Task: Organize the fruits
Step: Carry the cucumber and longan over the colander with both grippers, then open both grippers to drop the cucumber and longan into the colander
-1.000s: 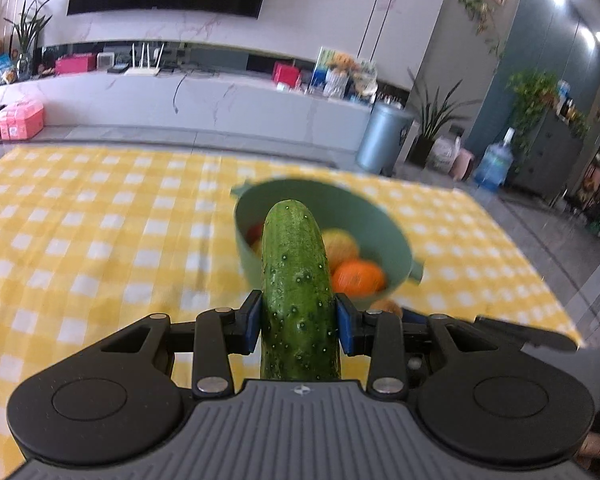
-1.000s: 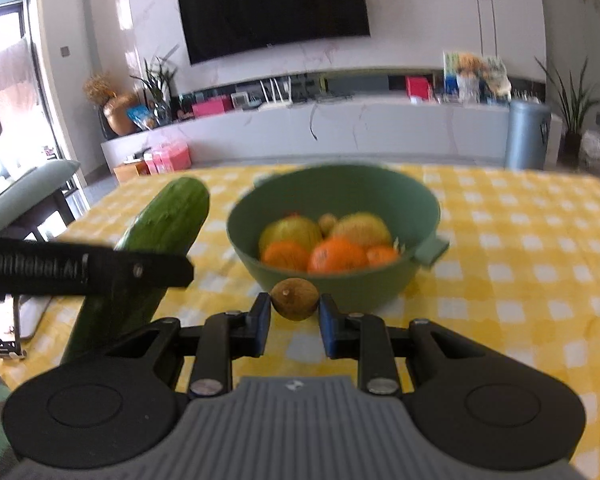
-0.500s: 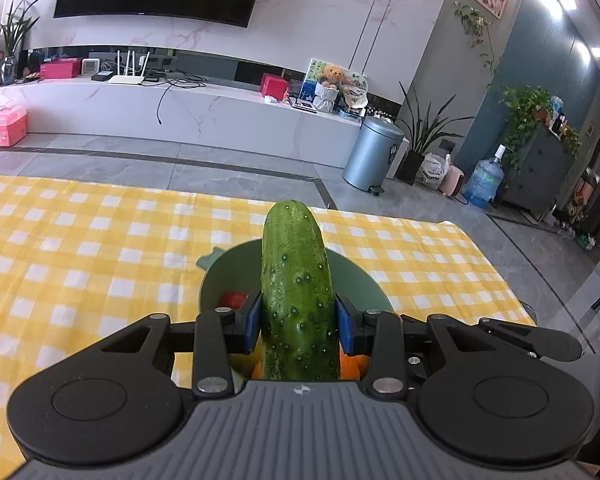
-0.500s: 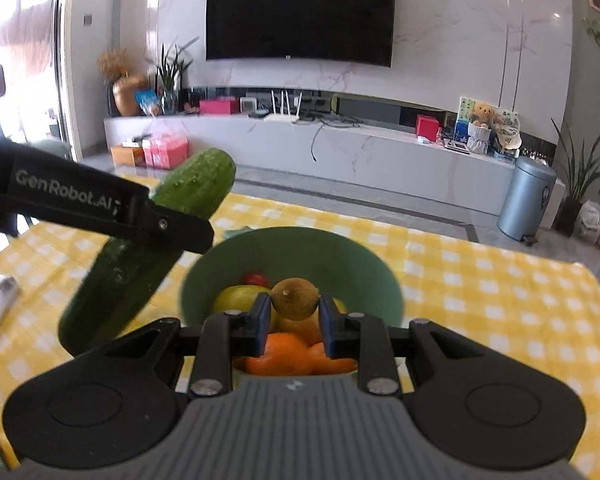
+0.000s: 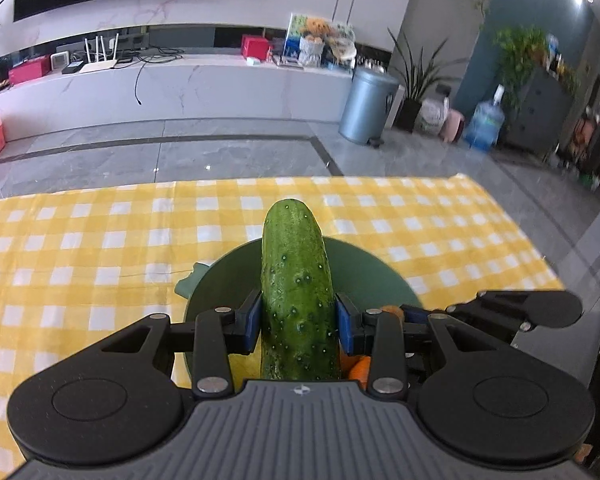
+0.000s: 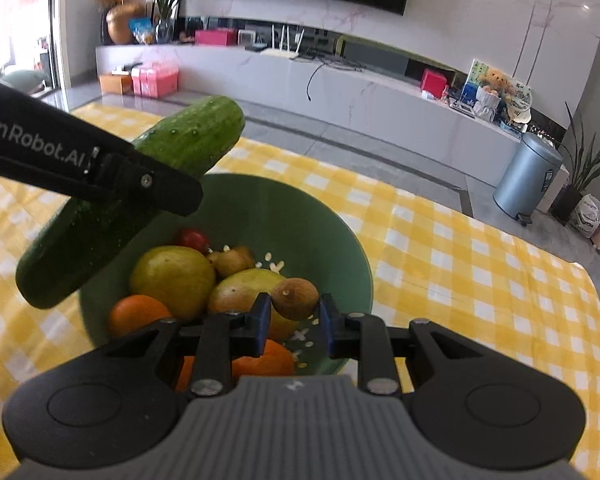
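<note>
The left gripper (image 5: 296, 322) clamps a cucumber (image 5: 296, 292) above the green bowl (image 6: 300, 220) of fruit. Beside it, the right gripper (image 6: 293, 316) pinches a small brown fruit (image 6: 295, 298) over the bowl's near side.

Cucumber (image 5: 296, 292): dark green skin with pale speckled bumps. Bowl (image 6: 300, 216): matte sage green, small white marks on its near inner wall. Tablecloth (image 5: 100, 240): yellow and white check. Bowl contents: two yellow-green fruits (image 6: 172, 276), orange citrus (image 6: 138, 314) at near left, one small red fruit (image 6: 192, 239) at the far side. Small round fruit (image 6: 295, 298) between the right gripper's pads: brown. Both grippers: black bodies, grey ribbed housing, blue pads (image 5: 345, 328). White lettering on the left gripper's (image 6: 140, 180) black finger.
</note>
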The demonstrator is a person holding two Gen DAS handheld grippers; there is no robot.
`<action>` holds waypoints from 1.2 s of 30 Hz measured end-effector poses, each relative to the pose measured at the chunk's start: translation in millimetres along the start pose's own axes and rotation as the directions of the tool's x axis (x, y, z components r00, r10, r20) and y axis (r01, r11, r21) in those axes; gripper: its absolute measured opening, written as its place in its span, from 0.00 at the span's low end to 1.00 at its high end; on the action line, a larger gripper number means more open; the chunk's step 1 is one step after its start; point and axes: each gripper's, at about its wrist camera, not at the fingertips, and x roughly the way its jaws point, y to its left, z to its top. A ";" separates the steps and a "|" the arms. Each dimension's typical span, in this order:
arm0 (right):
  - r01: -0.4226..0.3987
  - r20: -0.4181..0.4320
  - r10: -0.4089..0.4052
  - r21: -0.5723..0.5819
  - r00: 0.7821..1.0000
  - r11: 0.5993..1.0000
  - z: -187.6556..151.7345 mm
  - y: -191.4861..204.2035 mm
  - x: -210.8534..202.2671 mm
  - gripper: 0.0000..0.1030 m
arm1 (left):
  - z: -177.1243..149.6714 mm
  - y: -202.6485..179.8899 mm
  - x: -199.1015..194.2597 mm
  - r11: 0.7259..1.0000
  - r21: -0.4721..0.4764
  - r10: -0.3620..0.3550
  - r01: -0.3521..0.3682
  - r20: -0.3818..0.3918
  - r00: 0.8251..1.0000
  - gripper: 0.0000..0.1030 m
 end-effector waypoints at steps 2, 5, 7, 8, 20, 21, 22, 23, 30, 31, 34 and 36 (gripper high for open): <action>0.008 -0.016 -0.008 -0.016 1.000 1.000 -0.3 0.9 7.5 0.21 | -0.7 -5.4 5.9 0.998 0.048 0.029 -0.029 -0.008 1.000 0.41; 0.025 -0.037 -0.026 -0.048 0.999 0.999 1.7 4.6 18.2 0.21 | -1.9 -13.1 16.6 0.991 0.120 0.058 -0.054 -0.030 0.998 0.41; 0.039 -0.050 -0.043 -0.078 0.998 0.996 1.6 6.3 25.1 0.22 | -2.4 -14.9 24.5 0.988 0.149 0.058 -0.049 -0.057 0.997 0.41; 0.052 -0.043 -0.056 -0.089 0.998 0.995 1.6 6.7 26.0 0.21 | -2.7 -16.4 27.7 0.985 0.166 0.060 -0.048 -0.067 0.996 0.41; 0.056 -0.062 -0.066 -0.156 0.996 0.986 2.7 2.4 28.7 0.21 | -12.4 -16.9 48.8 0.974 0.224 0.046 -0.019 -0.115 0.992 0.41; 0.053 -0.066 -0.064 -0.159 0.996 0.986 3.2 2.3 28.7 0.21 | -13.4 -17.1 49.3 0.974 0.226 0.048 -0.021 -0.115 0.992 0.41; 0.049 -0.070 -0.061 -0.161 0.996 0.986 3.7 2.0 28.9 0.21 | -13.9 -18.1 50.2 0.973 0.229 0.051 -0.023 -0.116 0.992 0.41; 0.045 -0.073 -0.057 -0.164 0.996 0.986 3.8 1.3 29.1 0.21 | -14.0 -18.6 51.0 0.973 0.231 0.052 -0.024 -0.116 0.992 0.41; 0.031 -0.085 -0.048 -0.190 0.995 0.981 2.2 2.4 27.1 0.21 | -16.7 -18.8 52.0 0.975 0.224 0.044 -0.018 -0.112 0.993 0.41; 0.030 -0.086 -0.047 -0.187 0.995 0.982 2.1 2.3 26.5 0.22 | -17.4 -19.3 51.9 0.973 0.228 0.046 -0.020 -0.110 0.993 0.41; 0.024 -0.087 -0.039 -0.169 0.995 0.985 1.9 2.2 25.0 0.25 | -20.2 -19.9 50.3 0.972 0.233 0.043 -0.016 -0.110 0.993 0.44; 0.020 -0.085 -0.034 -0.160 0.996 0.987 1.8 2.3 24.0 0.27 | -22.1 -19.2 48.3 0.972 0.233 0.044 -0.019 -0.103 0.994 0.47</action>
